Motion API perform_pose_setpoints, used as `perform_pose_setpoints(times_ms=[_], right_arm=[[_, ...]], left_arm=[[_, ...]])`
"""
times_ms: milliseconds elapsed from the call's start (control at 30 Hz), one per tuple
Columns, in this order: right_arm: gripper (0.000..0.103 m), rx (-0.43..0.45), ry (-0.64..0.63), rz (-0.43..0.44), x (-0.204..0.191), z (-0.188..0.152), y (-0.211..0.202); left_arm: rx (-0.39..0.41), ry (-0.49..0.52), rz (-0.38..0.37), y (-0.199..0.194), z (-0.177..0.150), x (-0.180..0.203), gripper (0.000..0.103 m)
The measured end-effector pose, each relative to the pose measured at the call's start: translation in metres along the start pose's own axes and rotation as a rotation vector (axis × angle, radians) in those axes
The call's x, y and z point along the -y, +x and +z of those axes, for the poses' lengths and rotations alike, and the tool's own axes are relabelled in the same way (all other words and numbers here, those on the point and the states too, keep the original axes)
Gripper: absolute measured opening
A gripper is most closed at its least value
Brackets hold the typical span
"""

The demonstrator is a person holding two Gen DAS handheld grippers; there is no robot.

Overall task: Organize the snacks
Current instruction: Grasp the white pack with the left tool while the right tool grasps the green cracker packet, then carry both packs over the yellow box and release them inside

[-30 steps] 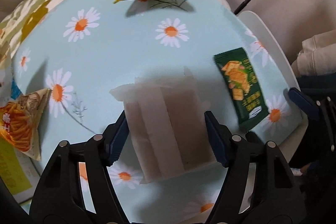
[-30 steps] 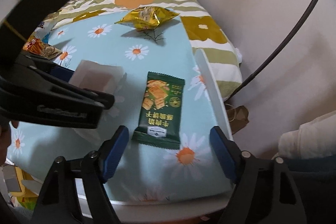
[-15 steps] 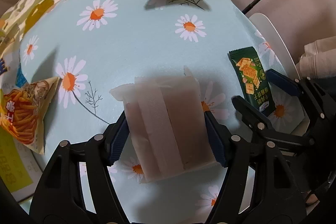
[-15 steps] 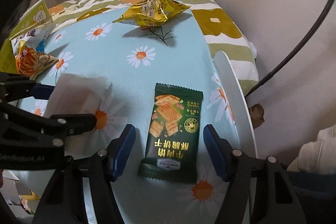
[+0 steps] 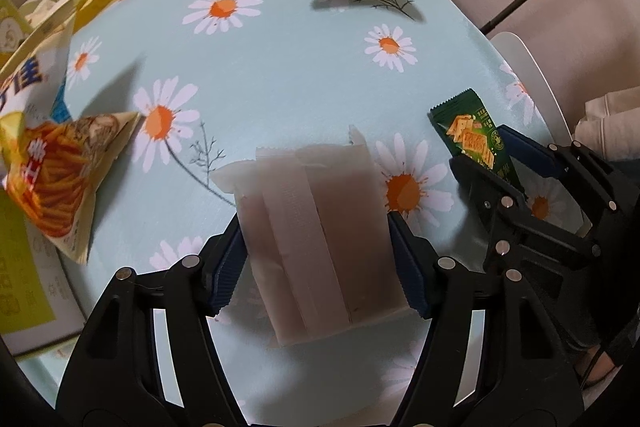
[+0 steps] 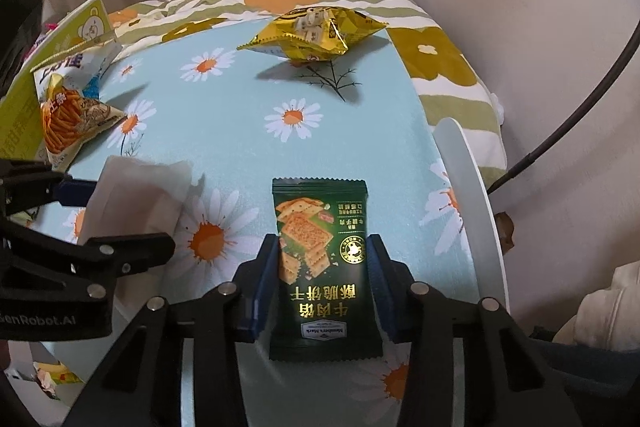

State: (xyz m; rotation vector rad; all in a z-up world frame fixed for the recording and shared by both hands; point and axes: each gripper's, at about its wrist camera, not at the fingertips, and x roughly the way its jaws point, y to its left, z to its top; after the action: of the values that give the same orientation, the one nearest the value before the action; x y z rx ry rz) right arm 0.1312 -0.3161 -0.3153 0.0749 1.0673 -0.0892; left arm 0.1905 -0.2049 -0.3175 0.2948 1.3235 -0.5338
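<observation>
Blue pads of the right gripper [image 6: 324, 283] have closed in over the last second and now pinch the green cracker packet [image 6: 322, 267] near the table's right edge. The left gripper [image 5: 316, 263] still clamps the pale wrapped snack [image 5: 316, 227]. Both of the 2 snacks look ready to lift.

Round table [image 6: 476, 187], white rim, covered w/ a light-blue daisy cloth [image 5: 280, 67]. On it: gold snack bag [image 6: 316, 33] at the far edge, orange chip bag [image 5: 60, 171] at the left, frosted white packet [image 5: 316, 227] near centre, green cracker pack [image 6: 324, 267] to the right, prob. lying flat. Packs sit well apart.
</observation>
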Motion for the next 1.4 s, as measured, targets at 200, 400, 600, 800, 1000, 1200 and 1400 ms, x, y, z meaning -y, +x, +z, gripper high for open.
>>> perform_pose_setpoints(times_ms=[200,400,600,800,1000,1200,1400], right_arm=[[0.039,0.019,0.010,0.035,0.003,0.006,-0.012],[0.039,0.065,-0.018,0.061,0.002,0.018,-0.036],[0.039,0.120,-0.047,0.107,-0.005,0.035,-0.068],[0.039,0.183,-0.106,0.171,-0.025,0.055,-0.102],[0.039,0.253,-0.186,0.243,-0.057,0.081,-0.138],[0.039,0.307,-0.260,0.335,-0.107,0.106,-0.163],[0.039,0.323,-0.300,0.409,-0.170,0.121,-0.171]], left_arm=[[0.033,-0.042,-0.007,-0.013,-0.002,-0.005,0.061],[0.091,-0.108,-0.025,-0.039,-0.007,-0.008,0.060],[0.175,-0.183,-0.030,-0.084,-0.012,-0.016,0.059],[0.279,-0.274,-0.024,-0.138,-0.025,-0.033,0.058],[0.392,-0.355,0.015,-0.204,-0.040,-0.063,0.059],[0.469,-0.438,0.082,-0.252,-0.062,-0.114,0.058],[0.483,-0.512,0.129,-0.270,-0.086,-0.181,0.059]])
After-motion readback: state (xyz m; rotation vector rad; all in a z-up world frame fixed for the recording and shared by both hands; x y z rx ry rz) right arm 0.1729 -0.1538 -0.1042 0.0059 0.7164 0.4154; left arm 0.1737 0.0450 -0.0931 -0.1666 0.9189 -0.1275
